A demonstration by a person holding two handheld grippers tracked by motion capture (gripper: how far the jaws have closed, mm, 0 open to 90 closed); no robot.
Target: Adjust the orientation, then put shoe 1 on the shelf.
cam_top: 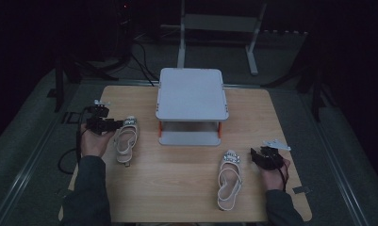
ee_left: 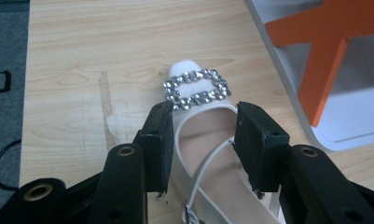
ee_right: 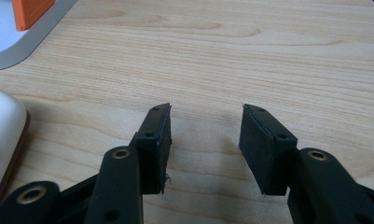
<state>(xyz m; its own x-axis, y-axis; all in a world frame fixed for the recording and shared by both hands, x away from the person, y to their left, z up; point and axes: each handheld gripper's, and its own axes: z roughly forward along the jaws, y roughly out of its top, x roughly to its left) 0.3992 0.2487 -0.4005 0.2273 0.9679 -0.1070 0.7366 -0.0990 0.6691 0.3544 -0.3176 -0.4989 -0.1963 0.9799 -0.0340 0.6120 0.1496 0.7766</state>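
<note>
Light: dim, far side nearly black
Floor [cam_top: 31, 136]: grey carpet
Desk [cam_top: 177, 179]: pale wood
Far: white metal frame [cam_top: 219, 28], black cables [cam_top: 139, 56]

**Pale wood, matt plastic, glittering stones**

The table [cam_top: 186, 188] is light, smooth wood-grain board. The left sandal [ee_left: 208, 163] looks like smooth cream leather, its buckle [ee_left: 197, 88] set with glossy faceted stones. The rack [cam_top: 192, 96] is matt grey plastic with orange braces [ee_left: 331, 56]. Gripper pads [ee_right: 259, 149] are matt black.

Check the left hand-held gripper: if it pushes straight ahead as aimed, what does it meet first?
Likely the left sandal itself: the left hand-held gripper has open jaws straddling its front, with the rhinestone buckle just ahead. Depth is unclear.
</note>
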